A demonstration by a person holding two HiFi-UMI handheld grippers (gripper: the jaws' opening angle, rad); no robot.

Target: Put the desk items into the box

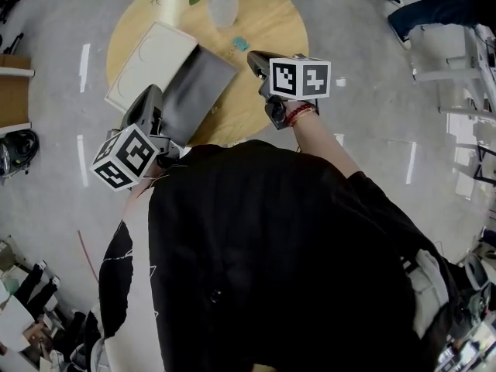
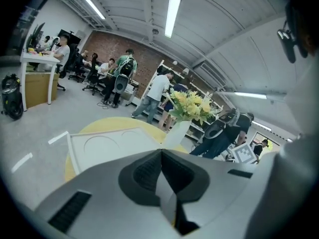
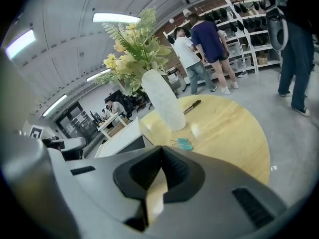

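Note:
A round wooden table [image 1: 267, 22] carries an open grey box [image 1: 200, 84] with its white lid [image 1: 151, 59] beside it. A small teal clip [image 1: 241, 43] lies right of the box, near a white vase [image 1: 222, 6] of yellow flowers. In the right gripper view the teal clip [image 3: 184, 143] sits just beyond the jaws, and a dark pen [image 3: 192, 106] lies behind the vase [image 3: 163, 103]. My left gripper [image 1: 153, 91] hovers over the box's near left edge, shut and empty. My right gripper [image 1: 253, 56] hangs over the table just short of the clip, also shut on nothing.
The white lid [image 2: 109, 146] and the vase [image 2: 175, 132] fill the table ahead of the left gripper. Several people work at desks and shelves [image 2: 114, 73] across the room. A person's legs [image 1: 426, 2] and white racks [image 1: 465, 76] stand right of the table, and a black bag [image 1: 15, 149] lies at the left.

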